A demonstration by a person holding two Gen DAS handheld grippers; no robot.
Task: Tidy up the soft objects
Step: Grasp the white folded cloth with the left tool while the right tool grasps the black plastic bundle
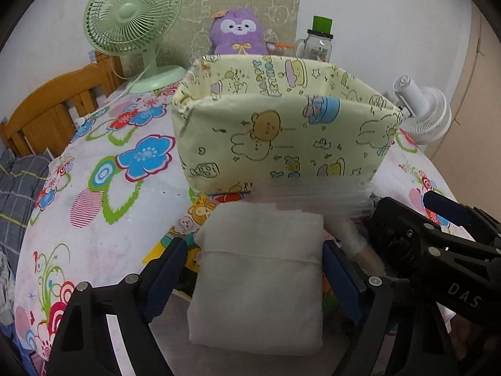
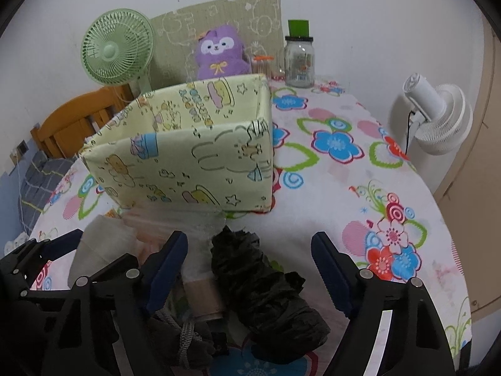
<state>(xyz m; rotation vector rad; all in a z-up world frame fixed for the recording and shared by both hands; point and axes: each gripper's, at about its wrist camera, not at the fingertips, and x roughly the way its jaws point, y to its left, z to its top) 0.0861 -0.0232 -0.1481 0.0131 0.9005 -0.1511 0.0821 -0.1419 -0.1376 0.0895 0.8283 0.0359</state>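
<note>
Though blurry, two fans point(image 1: 133, 12), one box point(image 1: 281, 125).

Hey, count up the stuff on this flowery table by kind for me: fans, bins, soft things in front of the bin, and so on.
Fans: 2, green desk fan and white fan
Fabric bins: 1, yellow cartoon-print bin
Plush toys: 1, purple plush
Glass jars: 1, green-lidded jar
Soft bundles: 2, white folded cloth and black crumpled bag
Total: 7
</note>
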